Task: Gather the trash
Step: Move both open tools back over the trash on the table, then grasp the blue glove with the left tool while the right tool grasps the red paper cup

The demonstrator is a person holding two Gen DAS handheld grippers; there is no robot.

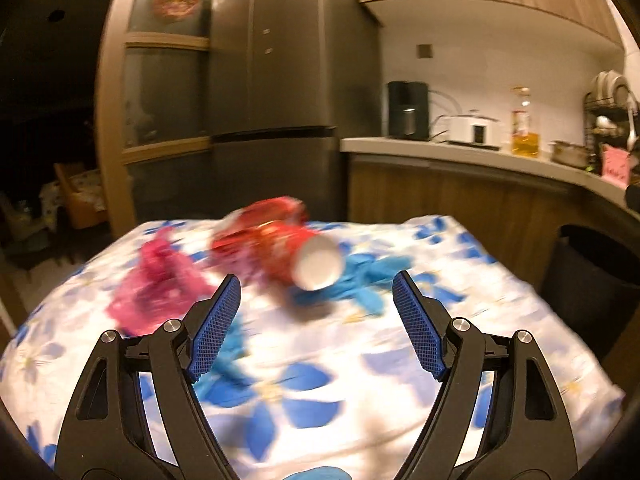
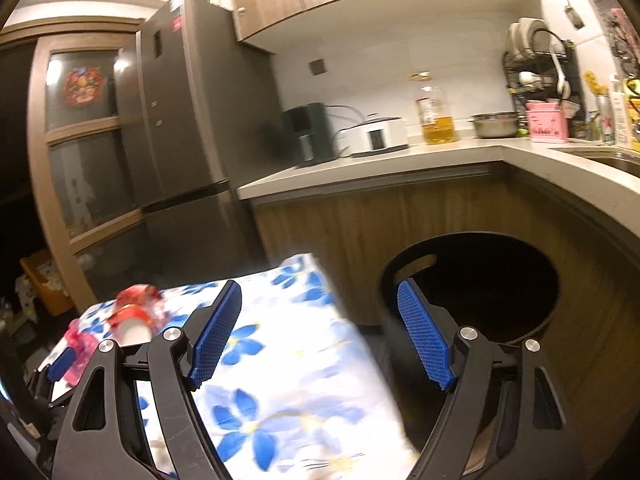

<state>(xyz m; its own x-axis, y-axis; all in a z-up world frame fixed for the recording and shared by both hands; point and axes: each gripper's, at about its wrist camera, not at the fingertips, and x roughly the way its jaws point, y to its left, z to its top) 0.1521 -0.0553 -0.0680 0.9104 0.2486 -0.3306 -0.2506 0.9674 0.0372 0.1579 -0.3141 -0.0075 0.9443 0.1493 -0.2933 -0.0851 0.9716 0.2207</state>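
Left wrist view: hovering over a table point(image 1: 400, 380) covered in a white cloth with blue flowers, left gripper point(image 1: 316, 320) spread wide and holding nothing. Pointing toward a red cup point(image 1: 296, 250) lying on its side in the middle of the table, white base facing the camera, just beyond the fingertips. Sitting left of the cup, a crumpled pink wrapper point(image 1: 156, 288); lying right of and partly under it, a crumpled blue wrapper point(image 1: 360, 276); more blue scrap point(image 1: 228, 356) showing near the left finger. Blurring heavily, so finer detail not readable. Showing a dark bin point(image 1: 592, 280) off the table's right edge, contents hidden from here.

Right wrist view: hanging past the right edge of the table point(image 2: 280, 360), right gripper point(image 2: 320, 324) also wide apart and carrying nothing, aiming partly at the round black bin point(image 2: 476, 284) below the counter point(image 2: 400, 160). Looking into the bin's mouth: too dark to tell whether anything is inside. Showing the red cup point(image 2: 134, 316) and pink wrapper point(image 2: 78, 344) at far left, resting on the cloth.

Judging progress: looking early or mid-task, with at least cup, pink wrapper and blue scraps left on the table and nothing in either tool. Needing a grasp on the cup next, probably, then a carry right to the bin.
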